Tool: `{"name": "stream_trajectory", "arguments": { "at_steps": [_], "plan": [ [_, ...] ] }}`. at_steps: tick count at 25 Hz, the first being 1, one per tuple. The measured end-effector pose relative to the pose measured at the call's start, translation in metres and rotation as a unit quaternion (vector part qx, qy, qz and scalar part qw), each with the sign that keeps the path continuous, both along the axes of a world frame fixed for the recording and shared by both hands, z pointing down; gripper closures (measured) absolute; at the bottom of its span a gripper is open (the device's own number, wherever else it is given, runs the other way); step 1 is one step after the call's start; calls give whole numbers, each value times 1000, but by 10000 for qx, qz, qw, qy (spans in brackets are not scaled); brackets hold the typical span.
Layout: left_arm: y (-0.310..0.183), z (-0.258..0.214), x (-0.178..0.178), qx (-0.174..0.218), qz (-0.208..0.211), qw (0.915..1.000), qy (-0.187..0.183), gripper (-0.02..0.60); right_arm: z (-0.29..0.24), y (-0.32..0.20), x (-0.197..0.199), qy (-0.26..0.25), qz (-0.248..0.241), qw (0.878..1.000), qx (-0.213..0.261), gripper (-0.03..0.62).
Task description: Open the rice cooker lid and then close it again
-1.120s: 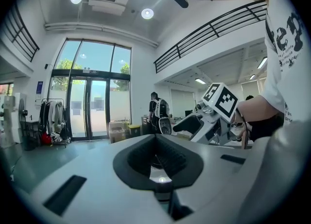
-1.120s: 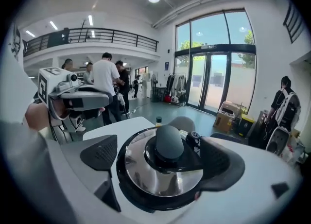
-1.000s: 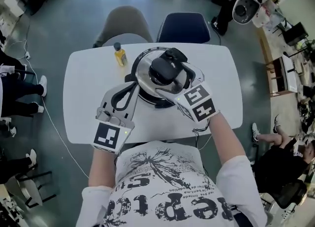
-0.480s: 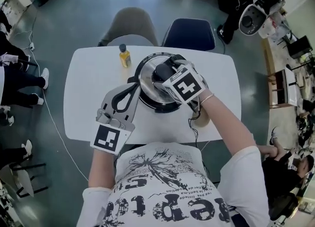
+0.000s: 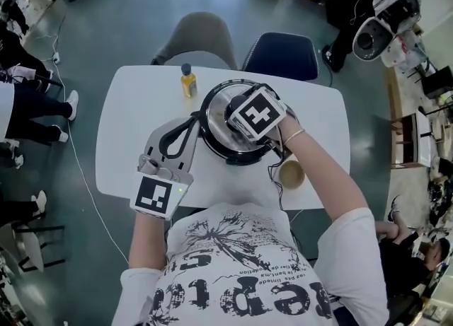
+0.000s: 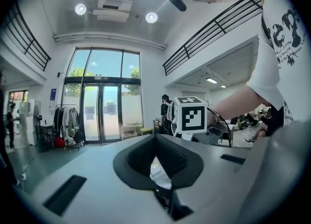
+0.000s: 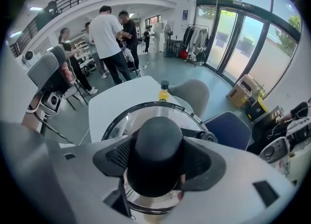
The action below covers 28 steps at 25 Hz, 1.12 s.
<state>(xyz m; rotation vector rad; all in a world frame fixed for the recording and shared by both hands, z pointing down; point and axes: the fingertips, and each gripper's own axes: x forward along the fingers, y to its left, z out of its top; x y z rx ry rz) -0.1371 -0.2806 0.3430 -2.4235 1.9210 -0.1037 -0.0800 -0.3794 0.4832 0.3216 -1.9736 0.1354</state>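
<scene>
White bench (image 5: 120,141) in a bright hall, rice cooker (image 5: 244,153) at its middle, steel lid (image 5: 214,114) down, right tongs (image 7: 156,167) closing on the black knob (image 7: 158,138), pads against its sides, left tongs (image 5: 191,119) with tips together at the cooker's left edge, yellow bottle (image 5: 188,80) behind.

bright daylight, fisheye edges, near foreground perhaps blurred
</scene>
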Motion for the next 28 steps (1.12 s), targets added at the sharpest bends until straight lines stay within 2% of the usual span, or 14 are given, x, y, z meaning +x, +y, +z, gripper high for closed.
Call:
{"name": "stream_trajectory", "arguments": {
  "at_steps": [5,14,20,28],
  "plan": [
    [-1,-10,6,97,99,9999,-92,568,3,3,1,34,129,9986,-521,273],
    [1,-15,9,96,158,9997,-161,568,-3,3,2,-20,340,9978,-561,287],
    [3,-14,13,98,219,9995,-218,568,-4,3,8,52,285,9984,-488,292],
    [6,-16,18,121,273,9988,-378,568,-16,-5,5,-359,533,9962,-586,295]
  ]
}}
